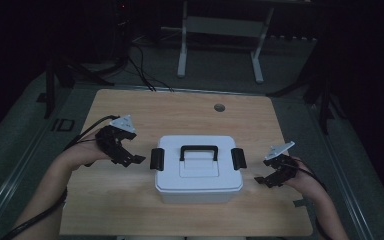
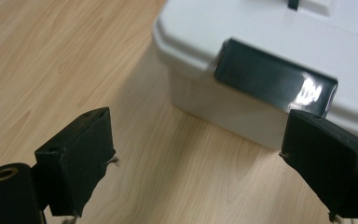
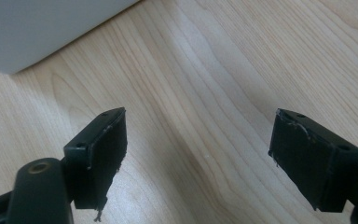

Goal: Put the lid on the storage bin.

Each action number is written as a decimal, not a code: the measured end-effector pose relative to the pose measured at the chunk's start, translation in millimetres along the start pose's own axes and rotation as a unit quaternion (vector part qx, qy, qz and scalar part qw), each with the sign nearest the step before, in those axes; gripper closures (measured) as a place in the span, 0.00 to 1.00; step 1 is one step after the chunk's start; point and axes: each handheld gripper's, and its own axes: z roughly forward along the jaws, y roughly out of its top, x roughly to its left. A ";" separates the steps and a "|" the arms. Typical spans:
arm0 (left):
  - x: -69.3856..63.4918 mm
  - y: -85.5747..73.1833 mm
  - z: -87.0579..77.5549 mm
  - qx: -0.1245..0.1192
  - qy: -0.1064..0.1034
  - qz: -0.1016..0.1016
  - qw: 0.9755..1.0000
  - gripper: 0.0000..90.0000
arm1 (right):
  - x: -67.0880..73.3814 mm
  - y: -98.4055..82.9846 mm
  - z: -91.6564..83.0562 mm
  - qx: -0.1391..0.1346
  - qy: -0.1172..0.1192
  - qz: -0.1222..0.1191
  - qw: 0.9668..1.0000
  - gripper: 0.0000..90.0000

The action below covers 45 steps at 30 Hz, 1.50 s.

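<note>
A white plastic box [image 1: 198, 170] with a black carry handle [image 1: 199, 150] and a black latch on each end stands in the middle of the wooden table [image 1: 130, 200]. My left gripper [image 1: 130, 161] hovers open just left of the left latch [image 1: 156, 158], with nothing between its jaws. In the left gripper view that latch [image 2: 275, 77] lies close ahead of my left gripper [image 2: 196, 154]. To the right of the right latch [image 1: 238, 158], my right gripper [image 1: 264, 181] is open and empty. The right gripper view looks past my right gripper [image 3: 198, 156] at bare table, with the box's wall [image 3: 32, 28] at the top left.
A round cable hole [image 1: 219, 107] sits in the table near its far edge. Beyond the table stands a white frame [image 1: 220, 30] on a dark floor, with cables [image 1: 140, 70] running to the left. The room is dim around the table.
</note>
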 end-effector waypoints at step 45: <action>-11.7 -153.8 33.8 -0.093 0.178 -0.170 0.965 0.10 | -3.8 -18.2 11.4 -0.068 -0.071 0.079 0.992 0.19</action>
